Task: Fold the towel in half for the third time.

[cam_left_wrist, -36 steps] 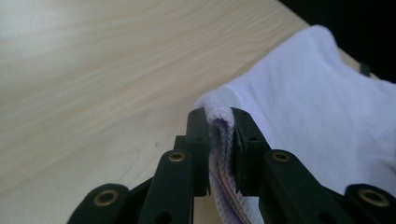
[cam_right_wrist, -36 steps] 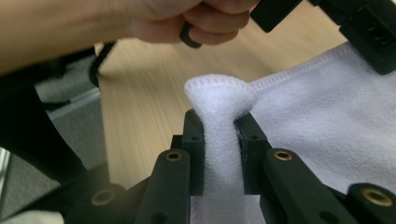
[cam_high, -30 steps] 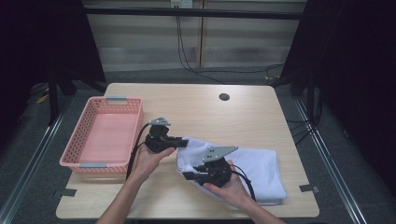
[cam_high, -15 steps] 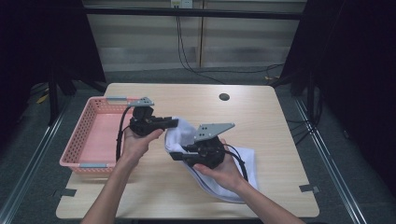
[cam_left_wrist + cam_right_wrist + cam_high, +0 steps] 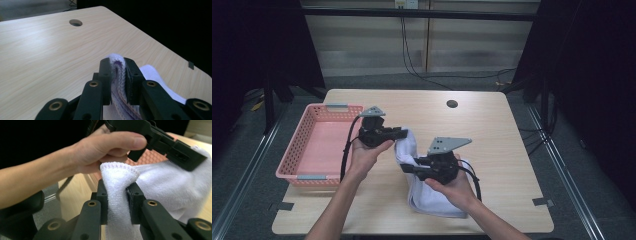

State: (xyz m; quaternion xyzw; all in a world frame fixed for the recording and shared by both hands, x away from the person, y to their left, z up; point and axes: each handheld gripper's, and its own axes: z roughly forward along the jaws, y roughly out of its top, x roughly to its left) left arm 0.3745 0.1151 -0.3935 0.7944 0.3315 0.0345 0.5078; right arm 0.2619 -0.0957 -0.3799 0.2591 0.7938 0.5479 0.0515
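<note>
Both grippers clamped on the white towel [image 5: 424, 192]: left gripper [image 5: 117, 77] pinches a folded edge, right gripper [image 5: 117, 195] bites another edge. Towel is lifted at its left end, the rest draped on the near-centre table [image 5: 492, 125]. Looks mid-transfer; placing remains. Pink basket [image 5: 294, 167] at left holds nothing visible.

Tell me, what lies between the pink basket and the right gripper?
In the high view, the left gripper and the lifted white towel lie between the pink basket and the right gripper.
</note>
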